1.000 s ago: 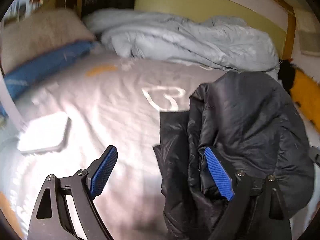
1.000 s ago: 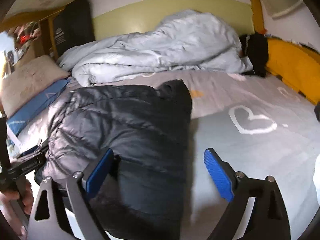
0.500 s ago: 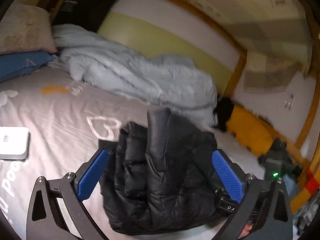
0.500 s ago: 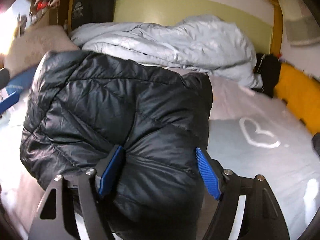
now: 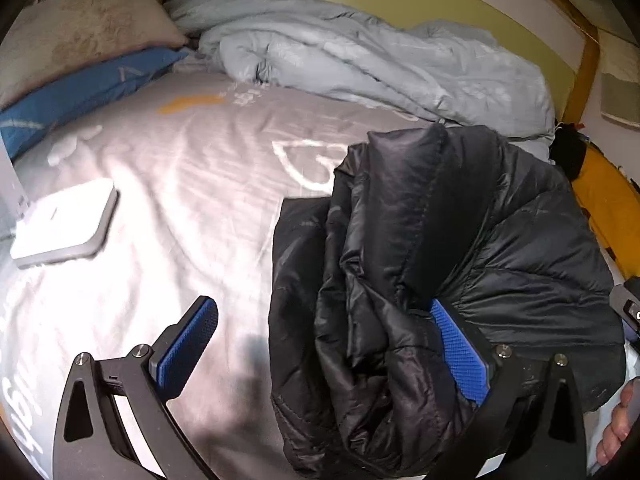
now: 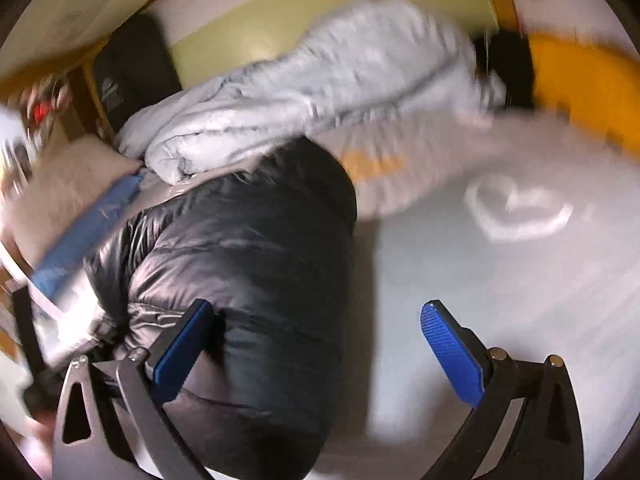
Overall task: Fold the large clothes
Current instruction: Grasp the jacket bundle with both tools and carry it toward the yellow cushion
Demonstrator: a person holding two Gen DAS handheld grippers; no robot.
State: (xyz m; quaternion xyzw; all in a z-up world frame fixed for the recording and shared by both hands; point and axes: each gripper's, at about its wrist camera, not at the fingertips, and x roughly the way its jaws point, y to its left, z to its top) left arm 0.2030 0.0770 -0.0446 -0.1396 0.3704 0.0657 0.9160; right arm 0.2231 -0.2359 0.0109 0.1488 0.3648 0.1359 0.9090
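Black puffer jacket (image 5: 460, 264) is bunched up on the grey bed sheet (image 5: 192, 184), lower right in my left view. Left gripper (image 5: 332, 344) gapes wide. Right gripper (image 6: 316, 356) just popped open too, nothing pinched, jacket lower left there.

The jacket (image 5: 460, 248) is laid on the bed (image 5: 200, 200), bunched over the left claw's (image 5: 328, 344) right finger and stretching ahead of it. A tablet (image 5: 64, 220) is set far left of that claw. The duvet (image 5: 360, 56) is heaped behind the jacket. Pillows (image 5: 80, 60) are stacked at far left.
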